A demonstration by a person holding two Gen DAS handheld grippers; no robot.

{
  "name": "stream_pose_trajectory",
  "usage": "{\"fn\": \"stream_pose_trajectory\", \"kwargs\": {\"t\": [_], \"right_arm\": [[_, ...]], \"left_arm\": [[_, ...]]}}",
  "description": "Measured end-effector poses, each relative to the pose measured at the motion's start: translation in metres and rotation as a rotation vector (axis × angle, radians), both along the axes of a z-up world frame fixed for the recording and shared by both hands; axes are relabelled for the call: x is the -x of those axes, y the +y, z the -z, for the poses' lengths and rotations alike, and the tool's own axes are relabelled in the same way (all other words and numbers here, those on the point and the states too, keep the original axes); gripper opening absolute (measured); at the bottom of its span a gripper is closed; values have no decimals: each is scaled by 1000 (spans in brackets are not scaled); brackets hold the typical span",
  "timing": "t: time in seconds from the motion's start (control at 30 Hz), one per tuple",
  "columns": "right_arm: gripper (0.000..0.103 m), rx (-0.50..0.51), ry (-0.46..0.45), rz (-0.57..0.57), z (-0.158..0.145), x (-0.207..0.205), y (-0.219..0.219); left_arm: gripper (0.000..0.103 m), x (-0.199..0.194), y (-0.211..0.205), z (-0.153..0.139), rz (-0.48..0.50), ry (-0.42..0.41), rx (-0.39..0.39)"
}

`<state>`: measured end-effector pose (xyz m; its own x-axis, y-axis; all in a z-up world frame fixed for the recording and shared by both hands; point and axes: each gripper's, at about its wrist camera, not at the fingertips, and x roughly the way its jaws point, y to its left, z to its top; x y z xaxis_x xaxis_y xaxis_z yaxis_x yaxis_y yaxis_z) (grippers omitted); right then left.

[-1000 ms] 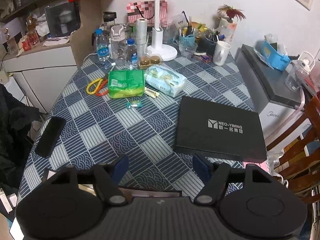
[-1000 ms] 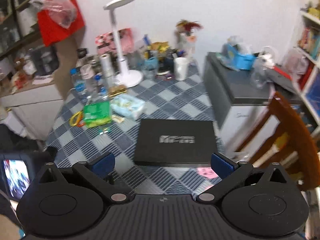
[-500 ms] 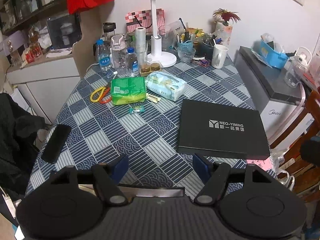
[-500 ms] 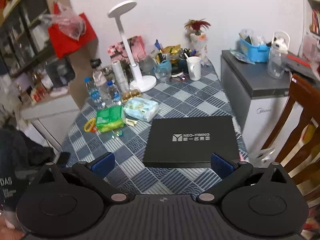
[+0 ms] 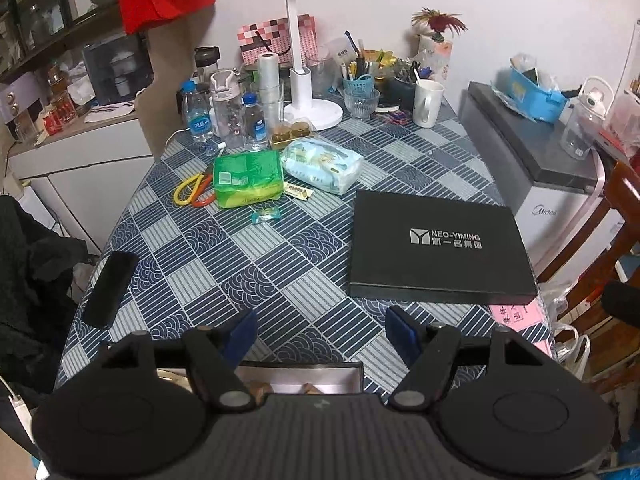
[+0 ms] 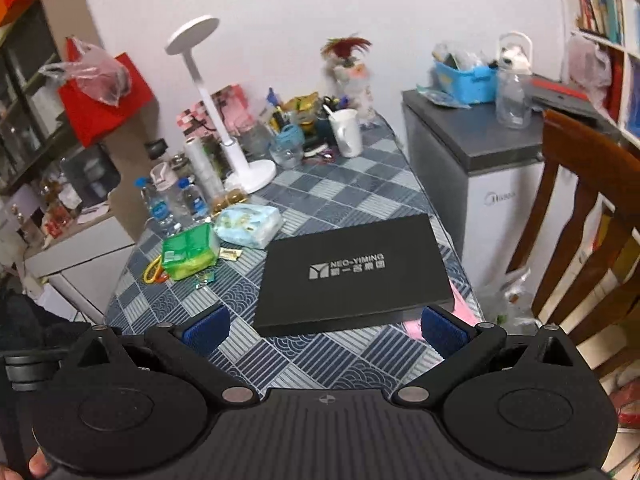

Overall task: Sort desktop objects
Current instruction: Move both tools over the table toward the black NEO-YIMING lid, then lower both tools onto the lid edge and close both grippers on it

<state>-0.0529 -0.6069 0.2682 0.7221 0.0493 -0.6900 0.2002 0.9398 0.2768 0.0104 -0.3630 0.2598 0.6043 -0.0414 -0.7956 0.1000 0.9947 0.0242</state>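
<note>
Both the left gripper [image 5: 318, 332] and right gripper [image 6: 326, 326] hang spread and empty above the table [image 5: 224, 256]; the flat black box [image 5: 436, 244] lies long side left-to-right.

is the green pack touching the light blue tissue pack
Cannot tell. In the left wrist view the green pack and tissue pack sit corner to corner; neither view shows a clear gap or contact.

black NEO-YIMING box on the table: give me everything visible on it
The black box is flat, rectangular and matte, like card or leatherette, with a silver logo and "NEO-YIMING" above smaller characters on its lid. It is closed and lies flat on the checked tablecloth near the table's right edge. Pink paper sticks out at its near right corner. Neither gripper touches it; in the right wrist view it lies ahead of the open fingers.
</note>
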Motion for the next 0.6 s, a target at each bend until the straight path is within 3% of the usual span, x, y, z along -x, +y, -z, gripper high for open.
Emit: {"fn": "stream_pose_trajectory", "kwargs": {"t": [0.6], "right_arm": [[103,-32,31,37,18,-9,-9]], "left_arm": [[84,-5,-8,6,12,18,-13]]}}
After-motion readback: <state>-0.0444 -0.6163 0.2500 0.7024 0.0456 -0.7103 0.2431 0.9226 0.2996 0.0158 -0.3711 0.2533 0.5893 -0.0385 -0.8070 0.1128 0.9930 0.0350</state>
